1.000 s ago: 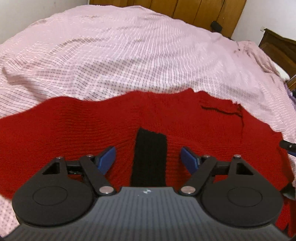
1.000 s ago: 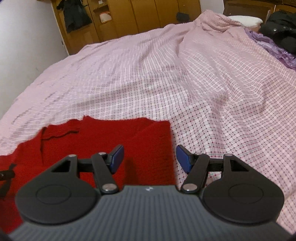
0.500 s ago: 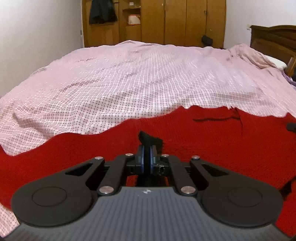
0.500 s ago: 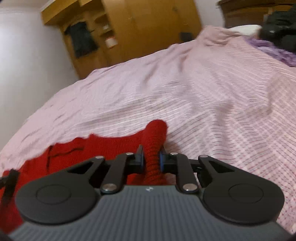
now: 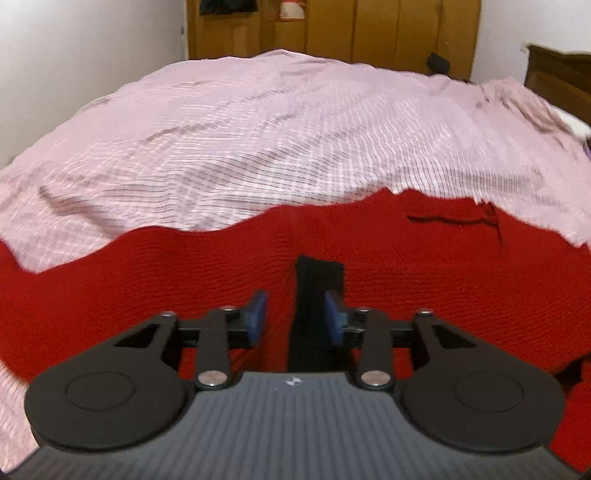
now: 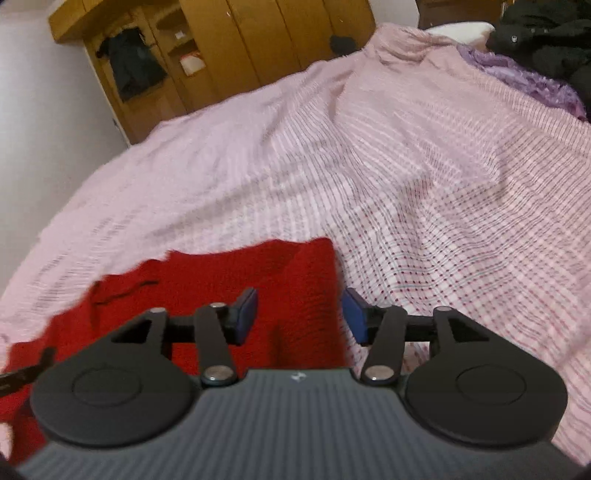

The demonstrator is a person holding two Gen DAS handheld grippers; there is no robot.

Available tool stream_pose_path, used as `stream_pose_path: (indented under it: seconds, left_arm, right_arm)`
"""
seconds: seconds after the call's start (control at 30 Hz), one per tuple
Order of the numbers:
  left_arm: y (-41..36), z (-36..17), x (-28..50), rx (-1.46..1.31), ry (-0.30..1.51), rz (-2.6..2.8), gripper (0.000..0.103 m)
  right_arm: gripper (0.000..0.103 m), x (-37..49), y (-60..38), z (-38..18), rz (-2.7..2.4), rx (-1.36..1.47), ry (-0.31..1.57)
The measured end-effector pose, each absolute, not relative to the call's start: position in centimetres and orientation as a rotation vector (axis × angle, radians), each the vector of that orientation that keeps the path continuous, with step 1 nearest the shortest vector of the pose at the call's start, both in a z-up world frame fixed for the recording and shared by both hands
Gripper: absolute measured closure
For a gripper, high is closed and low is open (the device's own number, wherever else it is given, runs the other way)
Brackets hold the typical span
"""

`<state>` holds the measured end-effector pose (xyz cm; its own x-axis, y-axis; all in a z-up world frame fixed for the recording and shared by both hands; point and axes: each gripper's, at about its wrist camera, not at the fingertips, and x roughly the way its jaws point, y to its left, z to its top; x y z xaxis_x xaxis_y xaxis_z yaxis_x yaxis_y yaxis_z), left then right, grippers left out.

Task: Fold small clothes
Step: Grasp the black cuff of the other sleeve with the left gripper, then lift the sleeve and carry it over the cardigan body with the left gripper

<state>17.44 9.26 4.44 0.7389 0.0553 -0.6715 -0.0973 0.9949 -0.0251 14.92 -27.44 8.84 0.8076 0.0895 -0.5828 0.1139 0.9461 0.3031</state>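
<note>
A red knitted garment (image 5: 147, 280) lies spread on the pink checked bed cover (image 5: 277, 140). A black ribbed strip (image 5: 317, 295) of the garment runs up between the fingers of my left gripper (image 5: 295, 317), which is open just above it. In the right wrist view the red garment's right corner (image 6: 306, 280) lies between the fingers of my right gripper (image 6: 301, 314), which is open. The garment's near edge is hidden under both grippers.
The pink checked cover (image 6: 424, 192) fills the bed beyond the garment, with soft folds. A wooden wardrobe (image 5: 369, 29) stands behind the bed. A purple cloth (image 6: 535, 85) and dark clothes (image 6: 546, 33) lie at the far right.
Both grippers were open a second ago, shut on the black strip and the red corner half a second ago, and are now open again, with the cloth lying flat between the fingers.
</note>
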Motion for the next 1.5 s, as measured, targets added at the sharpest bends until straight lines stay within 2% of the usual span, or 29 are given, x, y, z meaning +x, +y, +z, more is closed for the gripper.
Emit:
stream_pose_path:
  seconds: [0.3, 0.53, 0.67, 1.0, 1.17, 1.5]
  left_arm:
    - [12.1, 8.5, 11.1, -0.072, 0.719, 0.154, 0.037]
    - [13.9, 10.7, 6.3, -0.086, 0.715, 0.177, 0.035]
    - [15.3, 11.4, 3.9, -0.109, 0.723, 0.177, 0.035]
    - [19.7, 10.9, 1.0, -0.121, 0.737, 0.271, 0.032]
    - [21.6, 9.5, 1.0, -0.139, 0.756, 0.327, 0.030]
    - [25.0, 7.3, 2.1, -0.215, 0.745, 0.421, 0.027]
  right_arm:
    - [0.042, 8.7, -25.8, 13.3, 0.049, 0.361, 0.656]
    - [0.042, 4.3, -23.4, 16.0, 0.113, 0.349, 0.686]
    - [0.032, 1.9, -22.2, 16.8, 0.180, 0.345, 0.695]
    - [0.032, -2.1, -18.9, 13.6, 0.175, 0.305, 0.746]
    - [0.032, -3.2, -18.3, 11.2, 0.188, 0.378, 0.782]
    - [0.032, -3.5, -16.4, 8.1, 0.161, 0.290, 0.800]
